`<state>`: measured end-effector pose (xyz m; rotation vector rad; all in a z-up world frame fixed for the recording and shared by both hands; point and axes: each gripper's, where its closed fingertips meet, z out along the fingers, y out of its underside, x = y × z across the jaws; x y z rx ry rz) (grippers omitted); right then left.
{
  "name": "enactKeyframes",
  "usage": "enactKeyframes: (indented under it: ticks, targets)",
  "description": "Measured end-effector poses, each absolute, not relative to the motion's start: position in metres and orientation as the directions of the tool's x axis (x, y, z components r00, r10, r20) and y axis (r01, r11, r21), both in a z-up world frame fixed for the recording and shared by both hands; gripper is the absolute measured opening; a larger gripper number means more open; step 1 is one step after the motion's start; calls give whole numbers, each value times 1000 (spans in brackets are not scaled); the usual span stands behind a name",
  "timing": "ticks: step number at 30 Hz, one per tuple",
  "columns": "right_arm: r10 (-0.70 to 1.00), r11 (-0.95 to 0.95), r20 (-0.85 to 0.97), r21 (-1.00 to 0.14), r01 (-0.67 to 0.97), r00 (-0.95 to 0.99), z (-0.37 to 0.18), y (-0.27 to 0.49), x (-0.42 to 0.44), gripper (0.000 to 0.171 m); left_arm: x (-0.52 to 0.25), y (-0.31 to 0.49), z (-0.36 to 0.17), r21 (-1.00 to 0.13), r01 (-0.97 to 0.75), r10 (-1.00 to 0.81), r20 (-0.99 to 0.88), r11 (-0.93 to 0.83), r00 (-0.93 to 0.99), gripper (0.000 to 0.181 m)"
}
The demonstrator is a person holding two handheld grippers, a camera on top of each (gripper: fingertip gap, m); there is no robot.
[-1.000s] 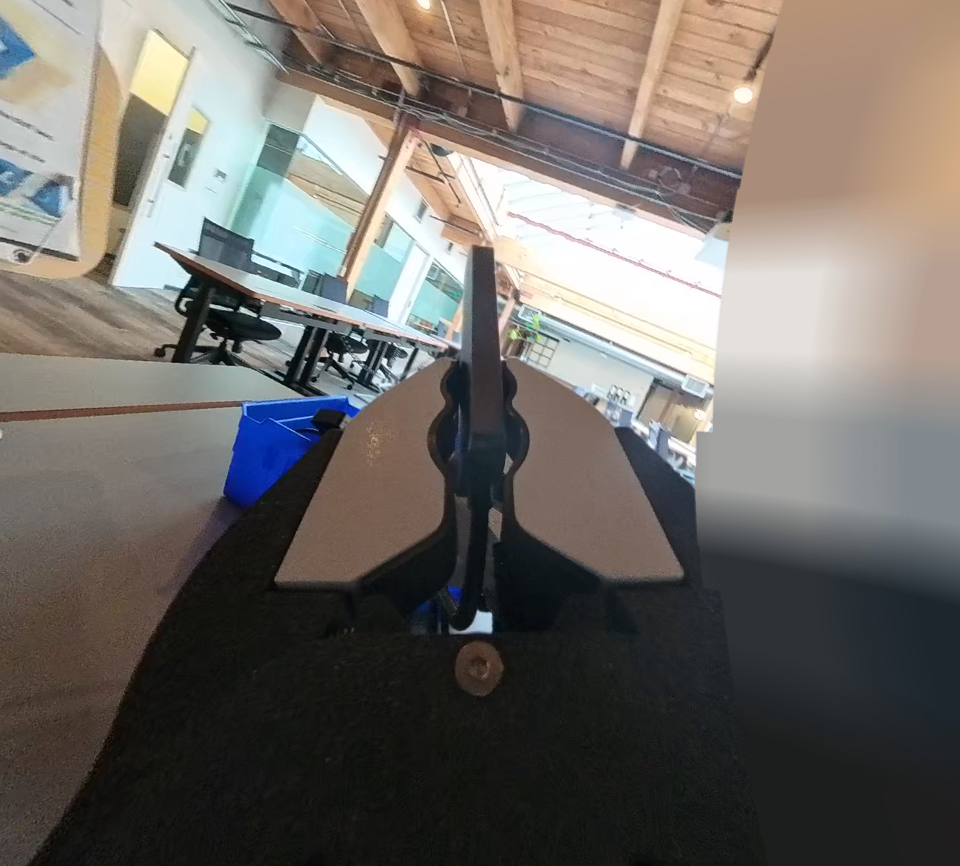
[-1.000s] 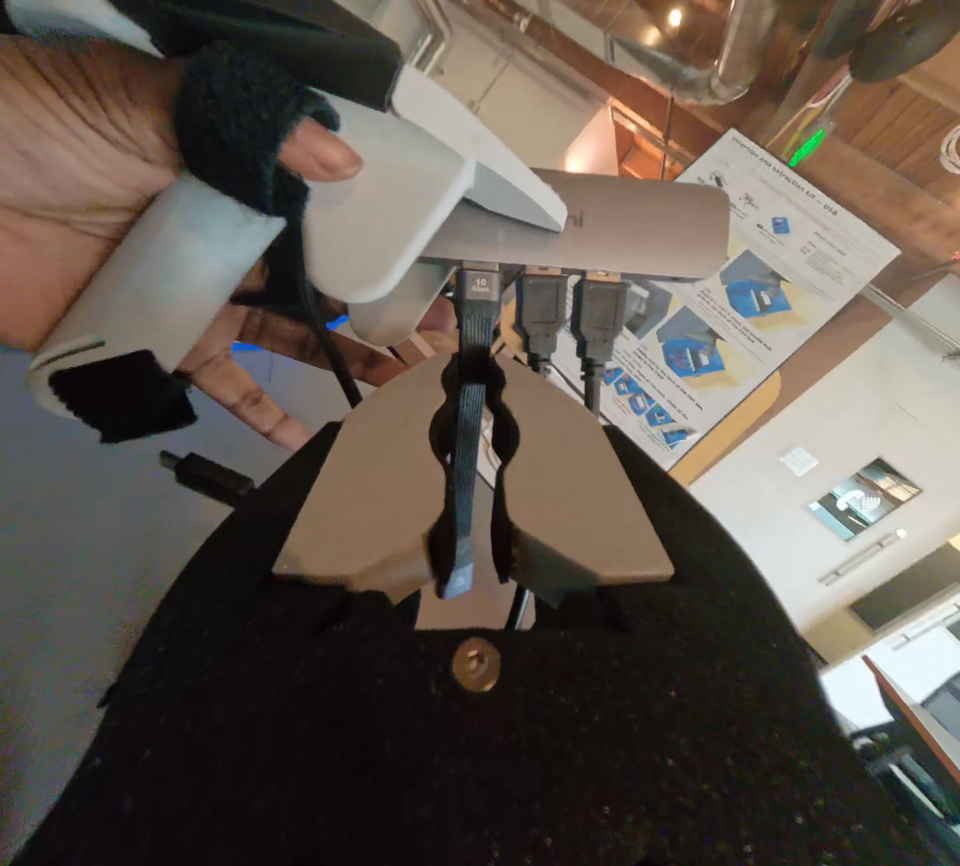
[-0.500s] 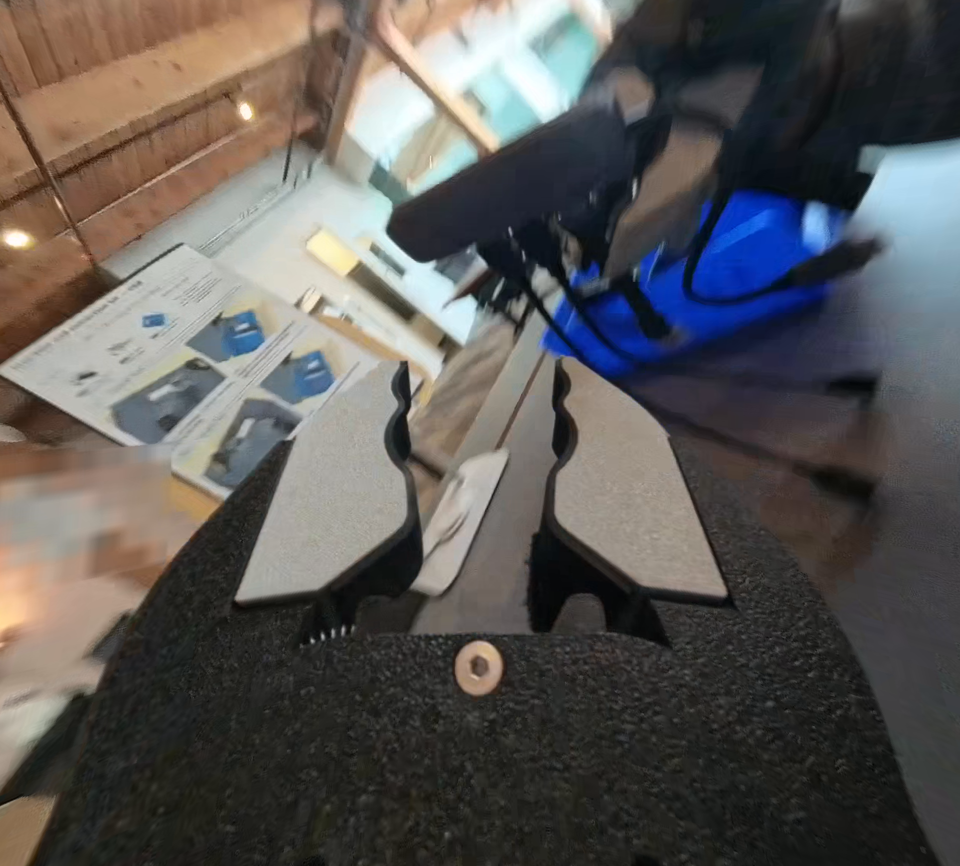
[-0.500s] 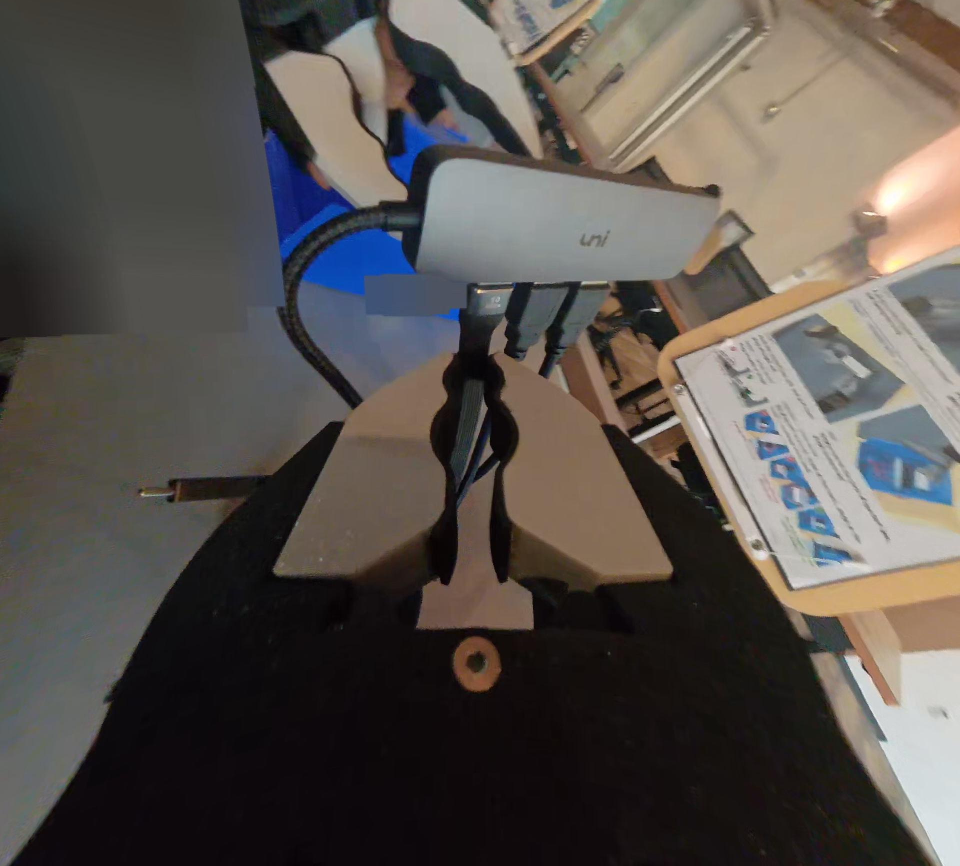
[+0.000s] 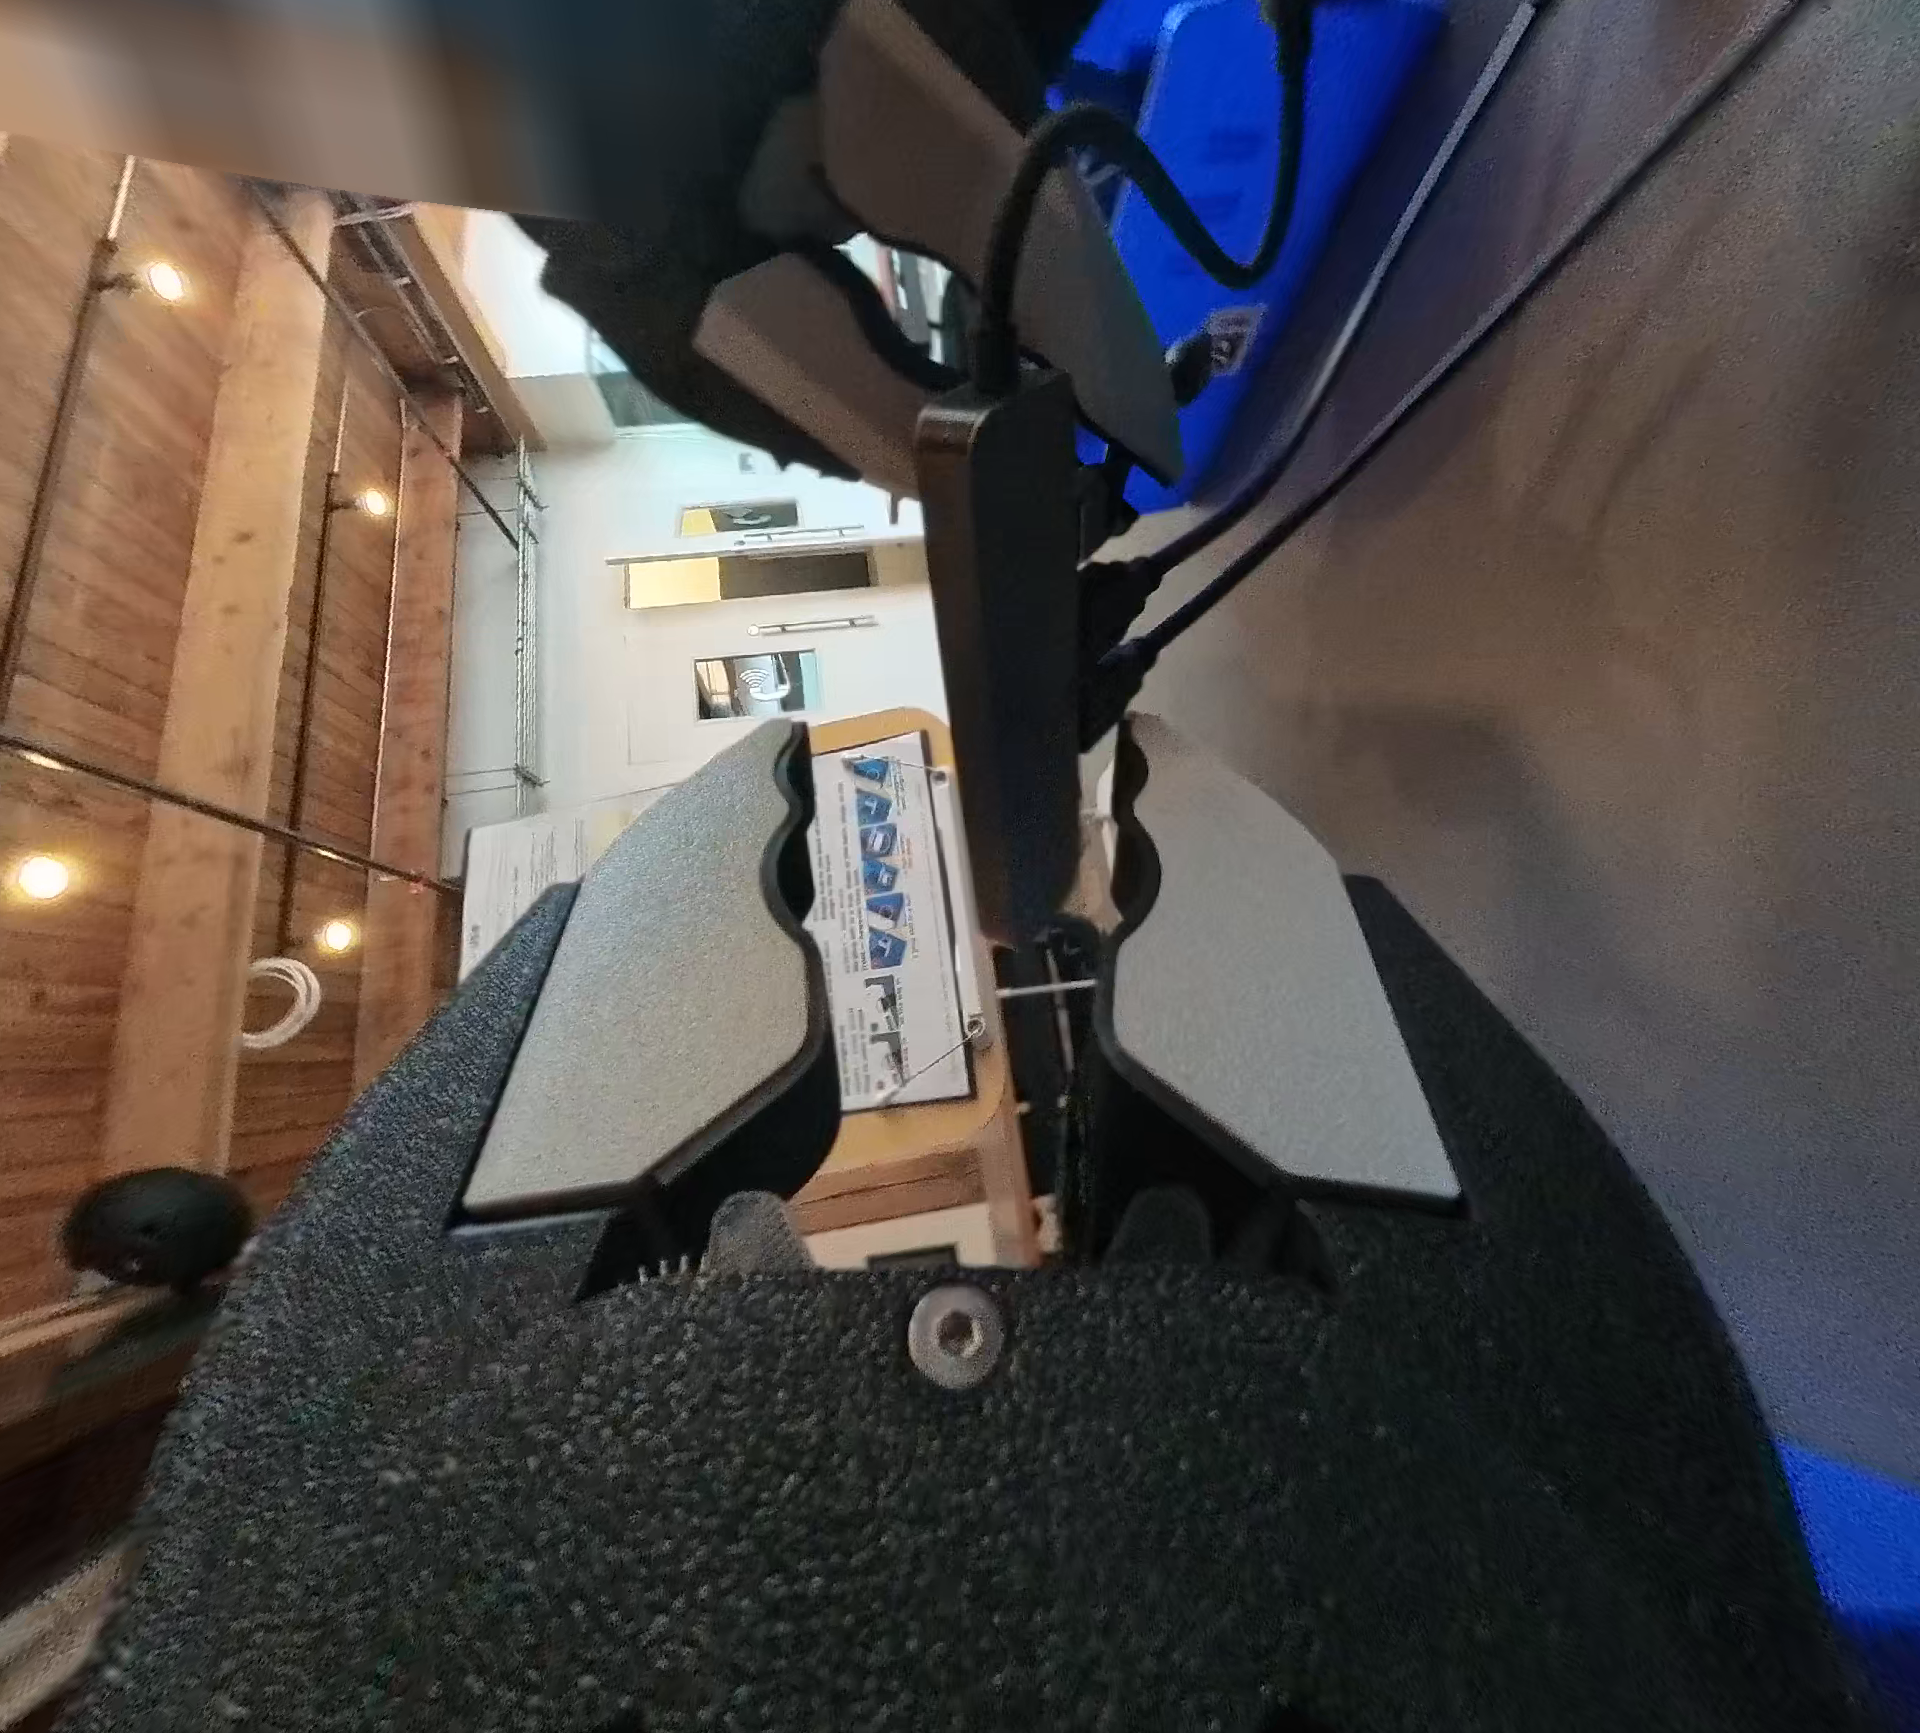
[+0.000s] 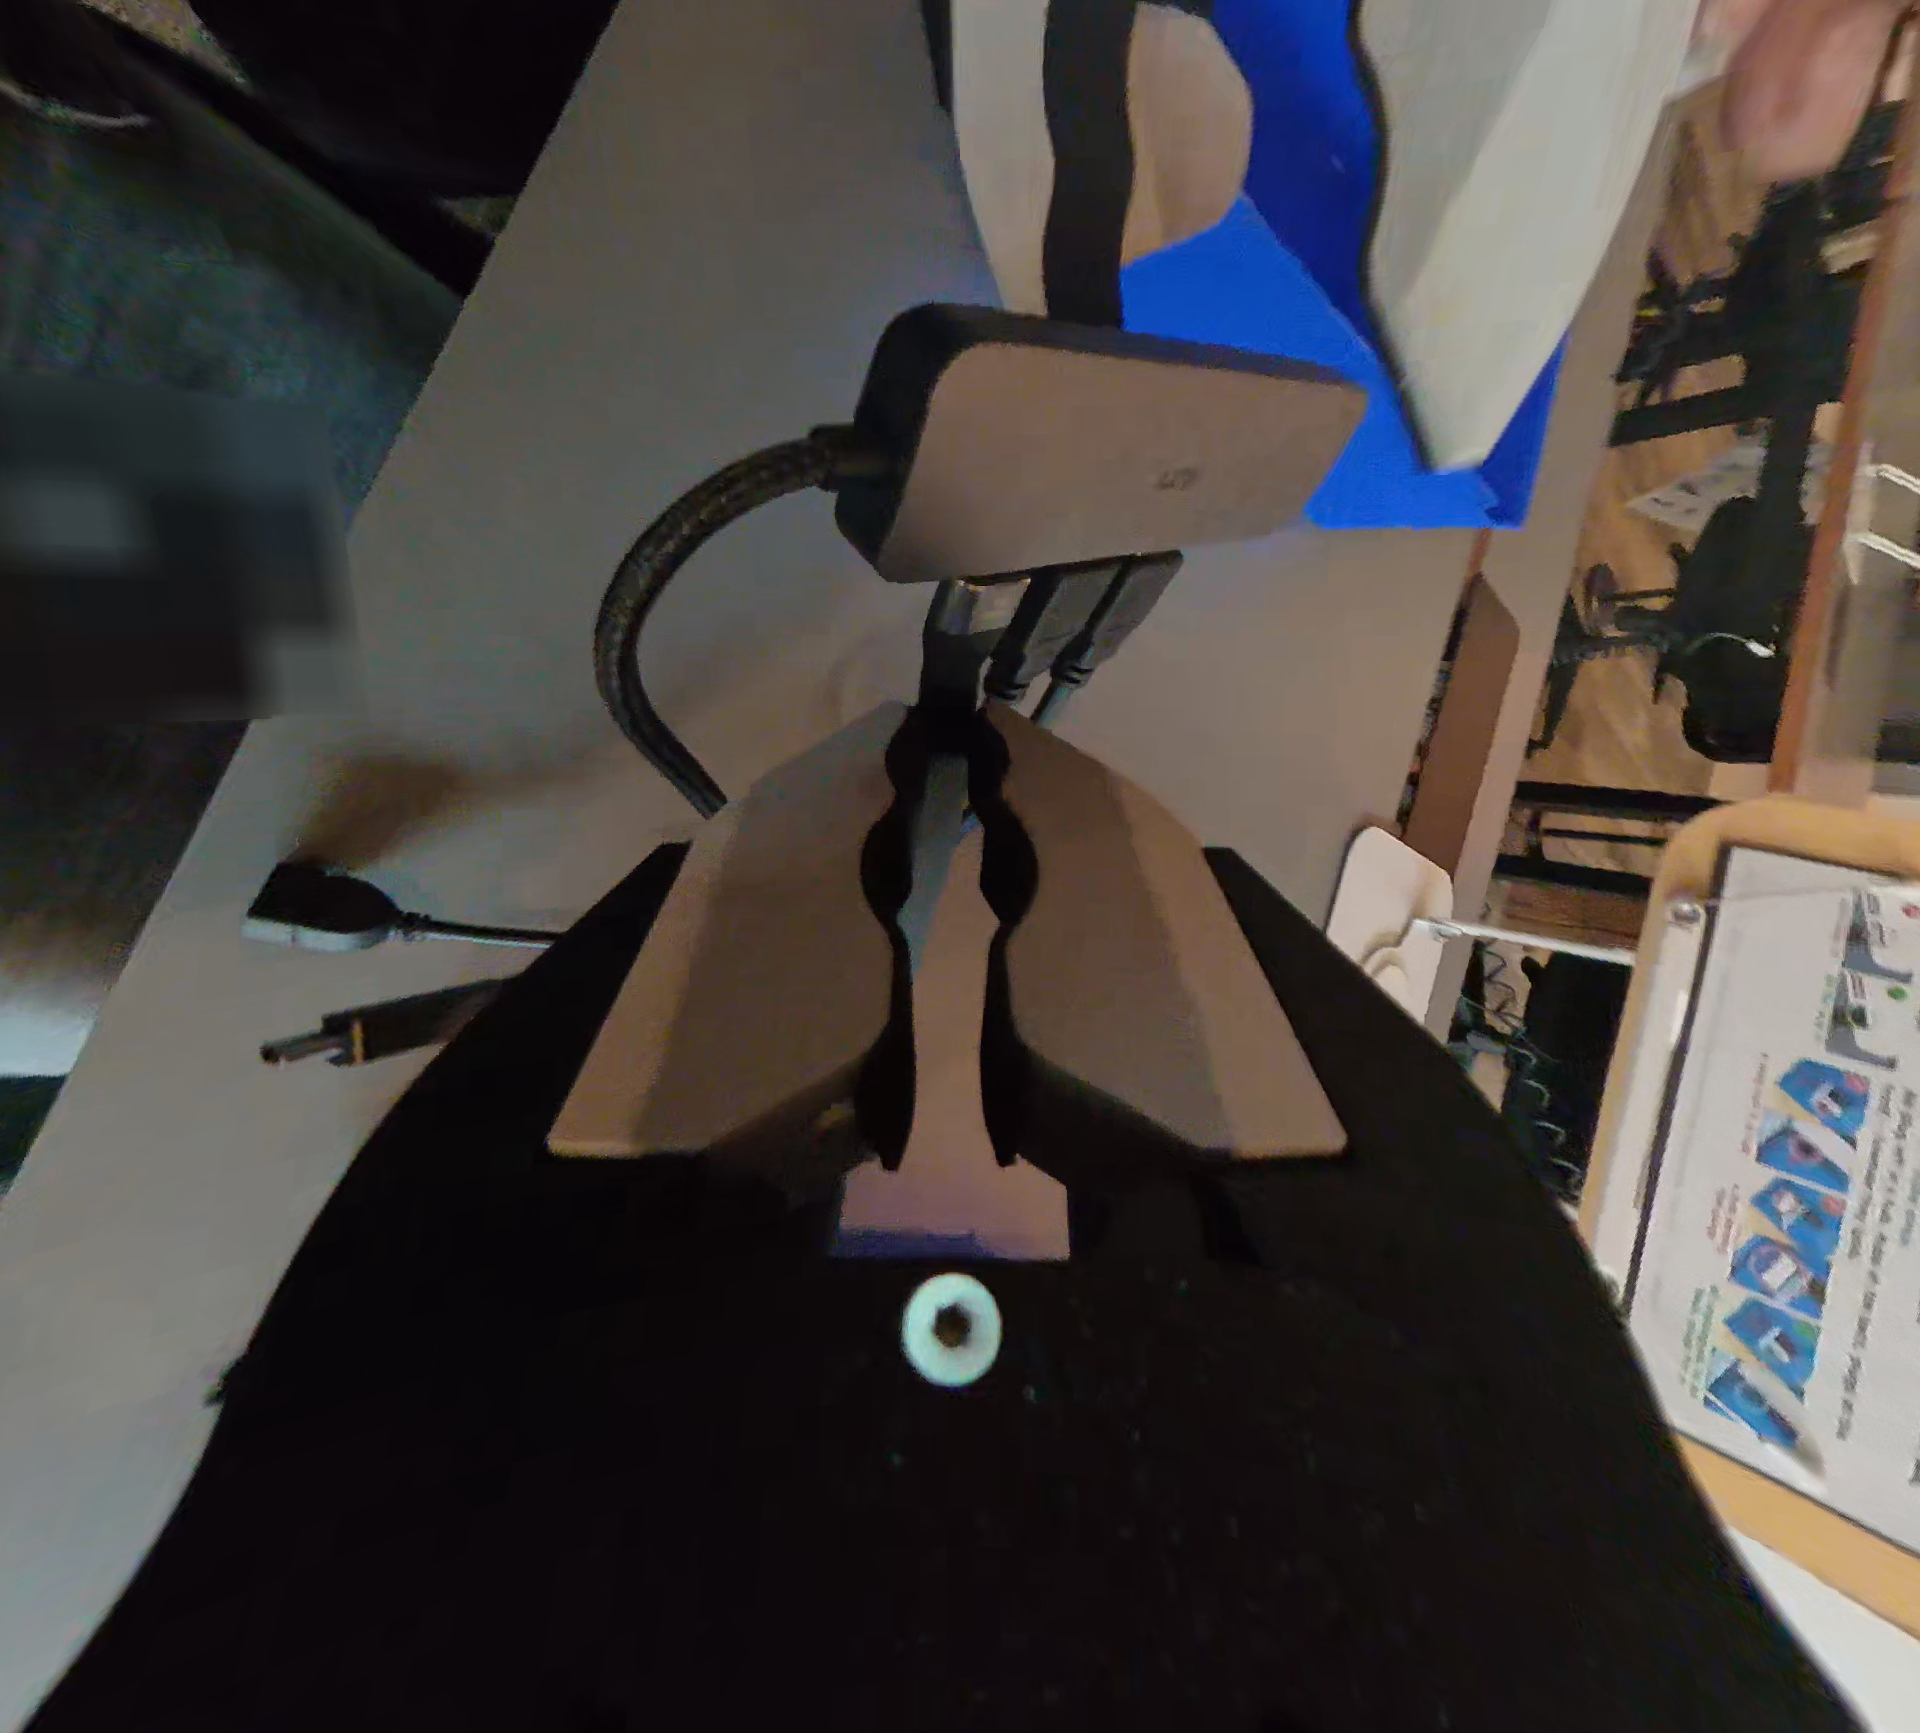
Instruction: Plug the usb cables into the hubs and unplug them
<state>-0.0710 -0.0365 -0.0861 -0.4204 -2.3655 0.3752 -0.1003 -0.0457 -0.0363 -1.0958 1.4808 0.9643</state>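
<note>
My right gripper [image 6: 956, 722] is shut on a black USB cable [image 6: 940, 810] just below its plug. That plug and two others [image 6: 1081, 618] sit in a grey hub [image 6: 1101, 457] held in the air, with a braided lead [image 6: 644, 603] curving off its left end. My left gripper [image 5: 961, 733] is open, and the hub [image 5: 1003, 644] stands edge-on between its fingers without being clamped. The right gripper's fingers [image 5: 790, 343] show above it. In the right wrist view a pale left finger [image 6: 1538, 125] shows beside the hub's far end.
A grey table [image 6: 675, 229] lies below, with a loose USB plug [image 6: 312, 920] and a second thin plug [image 6: 353, 1039] on it at the left. A blue bin [image 6: 1299, 281] stands behind the hub. A poster on a wooden stand [image 6: 1787, 1164] is at the right. One gripper's finger ends stand about 6 cm off the other's.
My left gripper let go of the hub, swung away, and now stands open around the hub's end. My right gripper stayed shut on the cable and turned, carrying the hanging hub.
</note>
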Motion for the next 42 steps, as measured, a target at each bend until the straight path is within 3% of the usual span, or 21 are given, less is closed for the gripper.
enactKeyframes:
  ticks: [4,8,10,13,19,24,27,33,37,40,42]
  targets:
    - [365,918,580,-352,180,-728,-93,-45,-73,7,-97,-43,-69,173,-952,-217,-949,253,-230,48]
    - [378,916,605,-356,187,-701,-95,-43,-74,8,-96,-41,-69,196,-959,-64,-975,204,-213,14]
    - [394,908,638,-381,173,-662,-88,-43,-75,8,-97,-43,-68,184,-967,2,-982,176,-187,12]
    - [399,903,705,-413,117,-587,-77,-48,-76,8,-97,-48,-63,48,-982,68,-997,184,-36,12]
    - [357,892,865,-427,-147,-352,-51,-71,-72,11,-98,-56,-61,-355,-888,3,-928,292,372,12]
    - [238,926,939,-297,-234,-248,-57,-84,-66,16,-77,-59,-63,-512,-768,-98,-850,385,518,13]
    - [209,930,954,-261,-259,-214,-59,-89,-64,10,-66,-57,-66,-494,-772,-110,-862,400,495,13]
    - [286,907,905,-362,-217,-314,-69,-87,-61,7,-62,-56,-74,-509,-757,-163,-858,410,488,15]
    - [288,913,881,-371,-169,-375,-77,-82,-62,7,-59,-56,-70,-416,-812,-93,-904,408,417,32]
    - [267,924,882,-349,-157,-389,-78,-81,-63,7,-57,-55,-78,-336,-860,-91,-941,383,327,19]
    - [241,933,891,-322,-160,-384,-78,-81,-63,7,-57,-56,-80,-344,-863,-108,-938,370,328,13]
